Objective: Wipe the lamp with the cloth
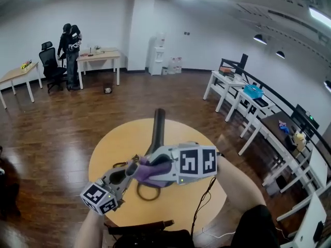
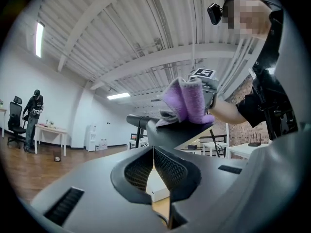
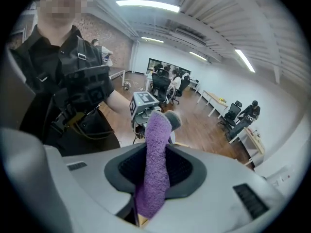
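On the round wooden table (image 1: 106, 154) the dark lamp (image 1: 158, 125) stands near the middle, and its arm points to 12 o'clock in the head view. The right tongs (image 3: 154, 176) hold the purple cloth (image 3: 156, 140) firmly between the pads. The cloth rests on the top of the lamp, at 1 o'clock from the left tongs (image 2: 153, 163). The left tongs are closed, pad against pad, and sit at about 7 o'clock from the lamp.

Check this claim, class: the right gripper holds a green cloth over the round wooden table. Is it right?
No. The cloth in the right gripper is purple, not green, as the right gripper view shows; it is over the round wooden table.
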The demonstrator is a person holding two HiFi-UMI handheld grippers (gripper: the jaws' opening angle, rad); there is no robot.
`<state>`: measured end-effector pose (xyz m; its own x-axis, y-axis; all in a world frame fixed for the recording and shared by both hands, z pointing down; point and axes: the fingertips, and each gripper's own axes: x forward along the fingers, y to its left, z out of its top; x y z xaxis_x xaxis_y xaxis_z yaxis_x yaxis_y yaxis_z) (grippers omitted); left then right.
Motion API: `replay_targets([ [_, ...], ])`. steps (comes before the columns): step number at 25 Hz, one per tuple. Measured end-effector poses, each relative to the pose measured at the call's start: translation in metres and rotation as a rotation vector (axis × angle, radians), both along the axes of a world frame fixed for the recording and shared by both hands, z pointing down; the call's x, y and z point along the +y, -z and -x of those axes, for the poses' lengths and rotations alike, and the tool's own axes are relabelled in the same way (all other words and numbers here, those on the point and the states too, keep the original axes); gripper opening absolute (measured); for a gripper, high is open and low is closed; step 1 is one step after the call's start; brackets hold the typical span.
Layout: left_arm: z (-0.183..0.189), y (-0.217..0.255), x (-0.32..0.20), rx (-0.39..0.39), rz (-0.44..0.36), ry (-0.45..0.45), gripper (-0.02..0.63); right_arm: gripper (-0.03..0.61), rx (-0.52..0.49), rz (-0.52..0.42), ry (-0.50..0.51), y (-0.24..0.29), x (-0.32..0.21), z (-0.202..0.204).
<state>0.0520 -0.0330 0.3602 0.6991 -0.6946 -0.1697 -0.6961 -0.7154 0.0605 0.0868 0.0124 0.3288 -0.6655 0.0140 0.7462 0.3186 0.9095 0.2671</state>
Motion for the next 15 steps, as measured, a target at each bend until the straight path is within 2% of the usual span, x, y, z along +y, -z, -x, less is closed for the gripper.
replay_targets([
  [5,-0.009,0.011,-0.002,-0.014,0.015,0.013,0.0,0.1,0.002,0.007,0.062,0.01,0.007,-0.017],
  [7,-0.008,0.006,0.0,-0.021,0.01,0.022,0.0,0.1,0.011,-0.068,0.037,0.006,-0.014,-0.017],
  [10,-0.005,-0.003,0.004,0.009,-0.013,0.031,0.005,0.1,0.055,-0.335,-0.161,0.011,-0.103,-0.011],
  [12,-0.002,-0.002,0.005,0.021,-0.02,0.033,0.007,0.1,0.136,-0.493,-0.32,0.023,-0.176,-0.012],
  [13,0.0,-0.001,0.006,0.02,-0.022,0.034,0.008,0.1,0.175,-0.527,-0.39,0.028,-0.206,-0.014],
  [15,0.002,-0.002,0.007,0.018,-0.024,0.04,0.008,0.1,0.203,-0.491,-0.485,0.031,-0.241,-0.011],
])
